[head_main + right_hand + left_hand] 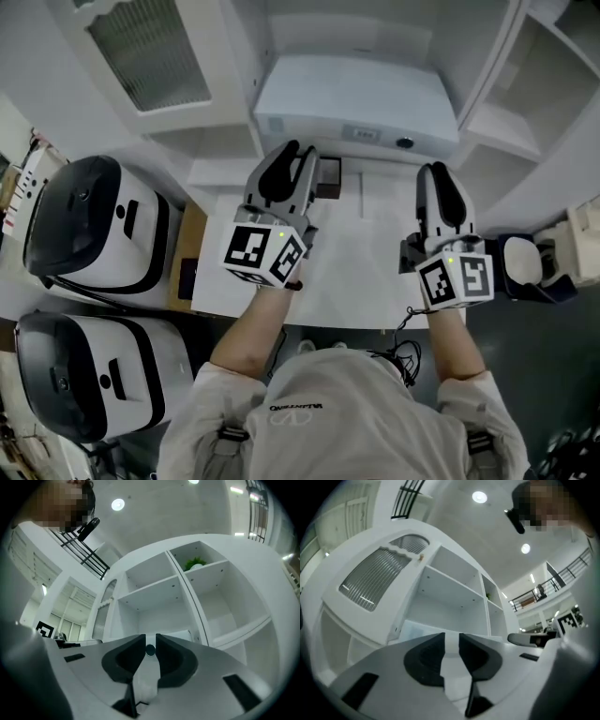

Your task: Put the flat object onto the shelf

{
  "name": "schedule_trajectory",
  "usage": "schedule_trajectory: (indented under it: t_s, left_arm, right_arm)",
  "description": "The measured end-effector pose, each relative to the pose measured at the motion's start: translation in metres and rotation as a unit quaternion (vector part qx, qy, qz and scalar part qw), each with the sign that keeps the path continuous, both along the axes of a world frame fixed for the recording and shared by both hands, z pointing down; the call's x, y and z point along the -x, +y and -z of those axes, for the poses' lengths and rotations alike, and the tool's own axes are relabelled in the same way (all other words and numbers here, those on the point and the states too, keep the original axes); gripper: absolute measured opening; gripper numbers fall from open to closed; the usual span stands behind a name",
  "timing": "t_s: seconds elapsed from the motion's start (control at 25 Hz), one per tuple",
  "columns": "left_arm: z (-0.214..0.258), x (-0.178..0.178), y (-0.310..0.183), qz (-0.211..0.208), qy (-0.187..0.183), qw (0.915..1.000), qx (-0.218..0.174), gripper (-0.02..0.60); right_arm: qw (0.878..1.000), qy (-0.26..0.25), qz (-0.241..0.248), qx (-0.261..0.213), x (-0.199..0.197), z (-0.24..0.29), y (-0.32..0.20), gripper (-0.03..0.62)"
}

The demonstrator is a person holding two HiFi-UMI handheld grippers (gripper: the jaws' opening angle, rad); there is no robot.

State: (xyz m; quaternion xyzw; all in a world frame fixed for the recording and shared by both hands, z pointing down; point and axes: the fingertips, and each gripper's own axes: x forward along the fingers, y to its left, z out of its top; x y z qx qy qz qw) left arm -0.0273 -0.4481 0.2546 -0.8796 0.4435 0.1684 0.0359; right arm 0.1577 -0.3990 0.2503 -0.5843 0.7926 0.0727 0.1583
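A flat white box (352, 98) with a small dark round knob (405, 143) lies at the far edge of the white table (366, 272), in front of the white shelf unit (154, 590). My left gripper (292, 155) hovers over the table just short of the box's left part. Its jaws stand a narrow gap apart with nothing between them (451, 641). My right gripper (437, 173) hovers at the box's right part, likewise narrowly open and holding nothing (150, 641). The knob (150, 651) shows through its gap.
Two black-and-white appliances (94, 225) (84, 370) stand at the left. A small dark block (328, 176) sits by the left gripper's tips. A cabinet with a ribbed panel (150, 56) is at the back left. A dark-and-white item (525, 262) lies right. A plant (194, 564) sits high in the shelf.
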Motion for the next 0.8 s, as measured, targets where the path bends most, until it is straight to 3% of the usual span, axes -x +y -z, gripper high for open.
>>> schedule_trajectory:
  t_s: [0.16,0.36,0.8]
  left_arm:
    - [-0.003,-0.01,-0.015,0.01,-0.042,0.9991,0.001,0.011]
    - [-0.008,-0.006,-0.035,0.033,-0.046,0.9983,0.012,0.005]
    - [-0.004,-0.012,-0.065,0.025,-0.024,0.9991,0.027,0.005]
  right_arm:
    - [1.0,-0.01,0.002,0.023,0.006,0.001,-0.022,0.037]
    - [0.998,-0.034,-0.009,0.058,0.0,-0.007,-0.052,0.014]
    - [0.996,-0.063,-0.019,0.06,-0.013,-0.004,-0.083,0.014]
